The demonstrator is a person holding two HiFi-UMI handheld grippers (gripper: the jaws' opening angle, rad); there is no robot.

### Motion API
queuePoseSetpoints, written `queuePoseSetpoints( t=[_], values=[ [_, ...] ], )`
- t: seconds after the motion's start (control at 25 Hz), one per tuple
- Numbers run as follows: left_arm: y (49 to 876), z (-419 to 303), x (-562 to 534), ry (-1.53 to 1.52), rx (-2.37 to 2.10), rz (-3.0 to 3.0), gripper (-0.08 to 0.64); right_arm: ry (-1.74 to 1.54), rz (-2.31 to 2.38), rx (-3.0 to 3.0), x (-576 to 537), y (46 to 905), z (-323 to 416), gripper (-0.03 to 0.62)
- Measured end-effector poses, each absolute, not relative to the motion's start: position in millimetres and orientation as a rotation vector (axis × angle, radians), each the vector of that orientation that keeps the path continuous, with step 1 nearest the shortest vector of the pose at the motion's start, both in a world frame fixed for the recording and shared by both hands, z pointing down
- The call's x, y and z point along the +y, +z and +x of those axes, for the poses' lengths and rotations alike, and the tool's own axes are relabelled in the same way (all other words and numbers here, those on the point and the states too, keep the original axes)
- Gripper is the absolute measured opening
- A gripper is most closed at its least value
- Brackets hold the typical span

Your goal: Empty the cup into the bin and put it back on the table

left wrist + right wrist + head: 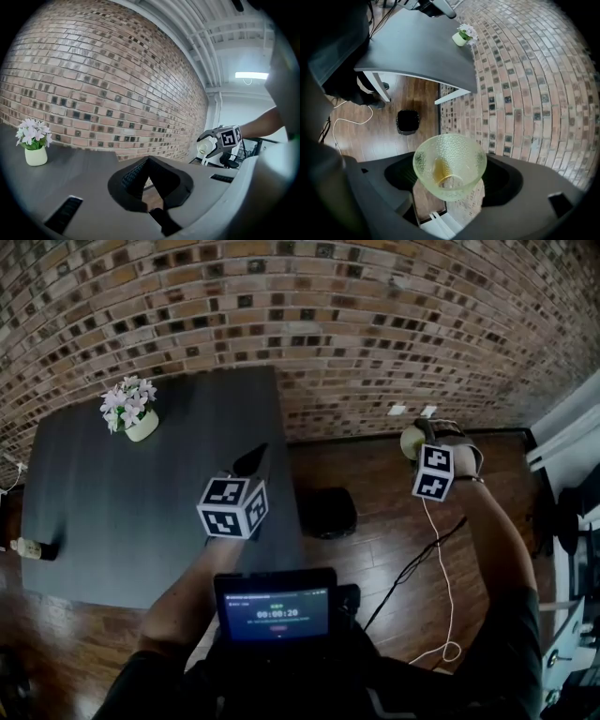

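1. Brick wall [309,315] closes the back of the room. A wooden floor [375,549] lies below it, and a dark table [112,521] fills the left of the head view.
2. Near the table's far left corner a white pot of pale flowers [139,423] stands upright, well apart from both grippers.
3. The left gripper [251,461] hangs over the table close to its right edge, pointing towards the wall. In the left gripper view its jaws meet at their tips, and nothing is between them [148,160].
4. A black bin [328,512] stands on the floor just beyond the table's right edge, its mouth facing up.
5. Well to the right of the bin, the right gripper [419,440] is held over the floor near the foot of the wall.
6. Its jaws stand wide and press on both sides of the cup [410,443], a clear, pebbled glass one.
7. In the right gripper view the cup [450,157] sits squarely between the two jaws of the right gripper [451,178]. An amber smear shows inside it.
8. The cup is in the air, off the table. From that view the bin [408,122] lies lower and to the left of it, not beneath it.
9. A white cable [441,596] trails across the floor below the right arm.
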State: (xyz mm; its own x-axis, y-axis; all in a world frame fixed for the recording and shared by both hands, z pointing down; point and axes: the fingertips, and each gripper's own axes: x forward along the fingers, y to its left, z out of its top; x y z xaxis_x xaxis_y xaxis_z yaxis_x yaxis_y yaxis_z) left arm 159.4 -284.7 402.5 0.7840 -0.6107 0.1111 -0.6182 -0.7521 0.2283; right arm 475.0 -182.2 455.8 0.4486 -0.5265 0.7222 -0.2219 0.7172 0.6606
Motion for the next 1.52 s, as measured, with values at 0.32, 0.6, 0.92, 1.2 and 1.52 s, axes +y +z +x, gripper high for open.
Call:
queuePoseSetpoints(
  t=[0.32,0.6,0.92,1.2,1.52],
  values=[
    [401,153,-288,0.038,-0.998,2.721,0.0,-0.226,0.693,-1.067,-179,462,472,0.394],
    [401,150,-286,0.03,-0.998,2.719,0.0,-0.223,0.638,-1.038,-177,466,471,0.394],
    [402,144,-288,0.018,-1.007,2.705,0.0,-0.22,0.619,-0.992,-177,461,473,0.394],
    [404,145,-287,0.006,-0.985,2.704,0.0,-0.261,0.554,-0.937,-177,458,467,0.394],
    [407,143,-286,0.004,-0.978,2.699,0.0,-0.278,0.518,-0.876,-175,450,470,0.394]
  ],
)
